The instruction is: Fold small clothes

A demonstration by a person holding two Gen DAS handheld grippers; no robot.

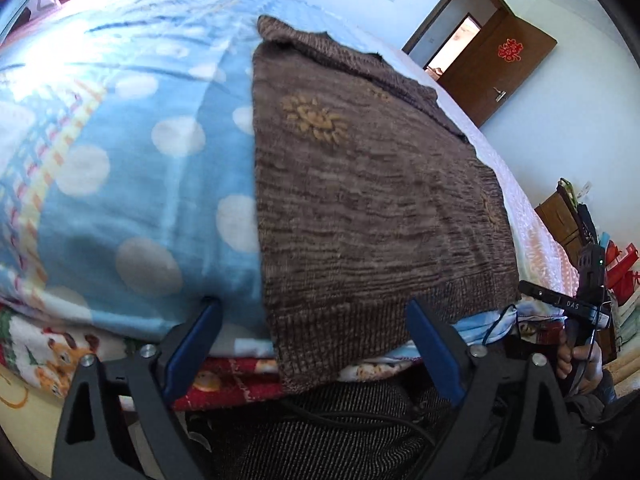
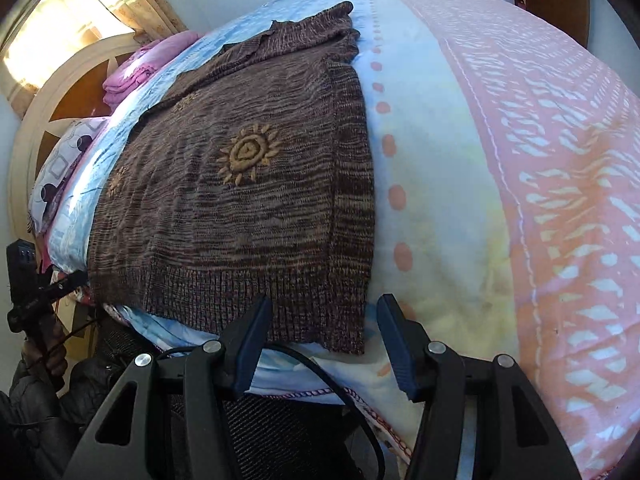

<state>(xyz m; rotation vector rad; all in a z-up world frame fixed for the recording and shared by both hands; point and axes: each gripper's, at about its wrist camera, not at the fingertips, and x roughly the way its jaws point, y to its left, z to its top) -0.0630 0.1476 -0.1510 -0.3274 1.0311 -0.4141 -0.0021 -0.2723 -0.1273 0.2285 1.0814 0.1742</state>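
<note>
i see the bed point(image 2: 520, 160) with a blue polka-dot blanket point(image 1: 132, 168) and a pink patterned cover point(image 2: 560, 184), and on it the brown knit sweater point(image 2: 248, 200) lies flat, marled in dark and tan yarn, its ribbed hem point(image 2: 256, 300) hanging over the near edge. a tan embroidered sun point(image 2: 249, 153) sits mid-chest. my left gripper point(image 1: 314, 312) and right gripper point(image 2: 322, 312) both hang released, fingers spread just short of that hem, gripping nothing.

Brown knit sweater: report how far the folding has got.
Done: the brown knit sweater lies spread flat on the bed. In hand: nothing; left gripper and right gripper are open at its ribbed hem. Left: every fold.
</note>
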